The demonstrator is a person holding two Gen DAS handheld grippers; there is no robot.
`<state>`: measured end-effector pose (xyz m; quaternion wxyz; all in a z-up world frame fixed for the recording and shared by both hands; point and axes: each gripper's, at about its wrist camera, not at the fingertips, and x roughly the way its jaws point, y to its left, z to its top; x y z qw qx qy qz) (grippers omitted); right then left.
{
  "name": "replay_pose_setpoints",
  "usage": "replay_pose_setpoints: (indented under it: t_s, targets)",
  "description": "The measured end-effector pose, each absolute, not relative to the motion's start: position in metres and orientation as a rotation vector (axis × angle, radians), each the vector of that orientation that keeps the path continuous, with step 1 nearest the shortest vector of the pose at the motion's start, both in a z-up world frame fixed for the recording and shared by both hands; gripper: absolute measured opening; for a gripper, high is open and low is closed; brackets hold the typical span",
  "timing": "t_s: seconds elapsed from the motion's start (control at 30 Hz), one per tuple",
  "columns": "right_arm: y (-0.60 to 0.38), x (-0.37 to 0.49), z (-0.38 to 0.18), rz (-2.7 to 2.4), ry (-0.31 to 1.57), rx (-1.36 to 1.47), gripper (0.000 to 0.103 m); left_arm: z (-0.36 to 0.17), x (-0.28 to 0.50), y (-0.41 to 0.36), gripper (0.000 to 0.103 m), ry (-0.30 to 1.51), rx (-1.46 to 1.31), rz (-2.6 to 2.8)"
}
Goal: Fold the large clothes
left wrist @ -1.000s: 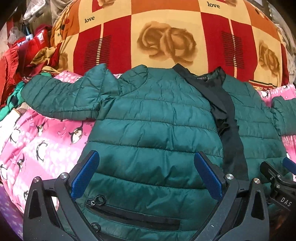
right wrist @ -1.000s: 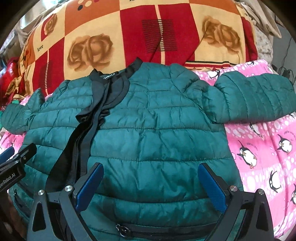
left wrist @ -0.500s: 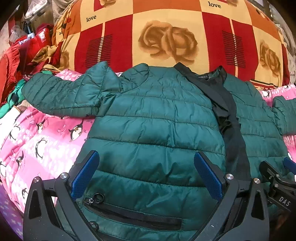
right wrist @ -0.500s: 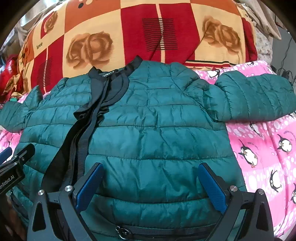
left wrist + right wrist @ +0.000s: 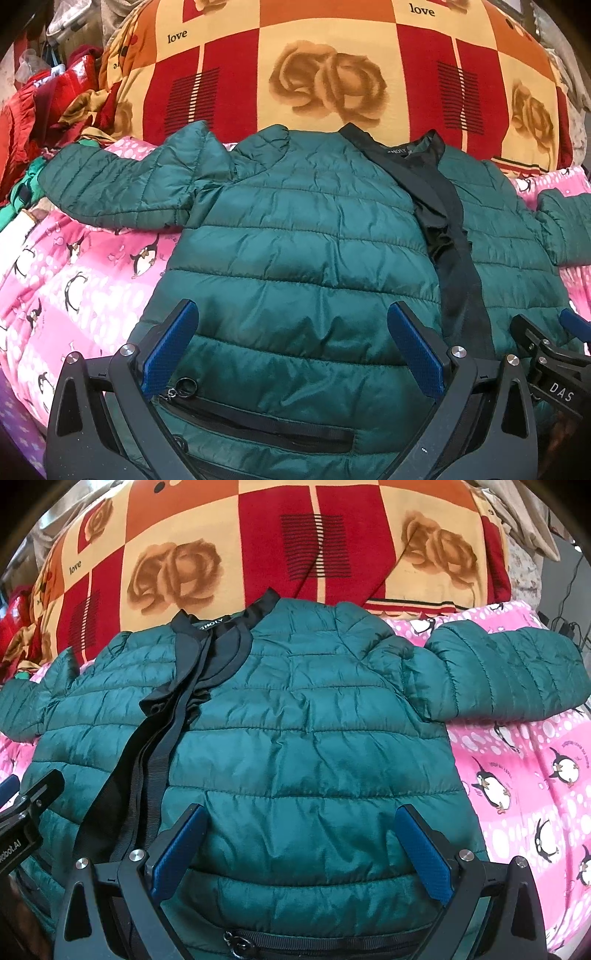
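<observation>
Green puffer jacket (image 5: 303,236) is lying front-up and spread flat on the pink penguin sheet (image 5: 74,280), collar right up against the rose blanket (image 5: 325,74). Both sleeves stick out sideways, with bare sheet past each hem corner. Left gripper (image 5: 291,347) and right gripper (image 5: 301,845) both hover wide apart over the hem, holding nothing.

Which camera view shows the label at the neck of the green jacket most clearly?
The right wrist view: the label sits on the black collar of the jacket, its pale letters partly readable. In the left wrist view the label is smaller and partly hidden in folds.
</observation>
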<state>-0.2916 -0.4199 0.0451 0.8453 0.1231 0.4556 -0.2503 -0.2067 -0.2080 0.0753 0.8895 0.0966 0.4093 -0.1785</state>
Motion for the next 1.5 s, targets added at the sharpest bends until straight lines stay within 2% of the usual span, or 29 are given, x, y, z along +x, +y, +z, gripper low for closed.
replay_pose_setpoints:
  t_s: [1.5]
  targets:
    - [-0.424,-0.283,0.050,-0.565,0.931,0.227,0.101,0.082,-0.193,-0.199,0.103,0.855,0.160,-0.368]
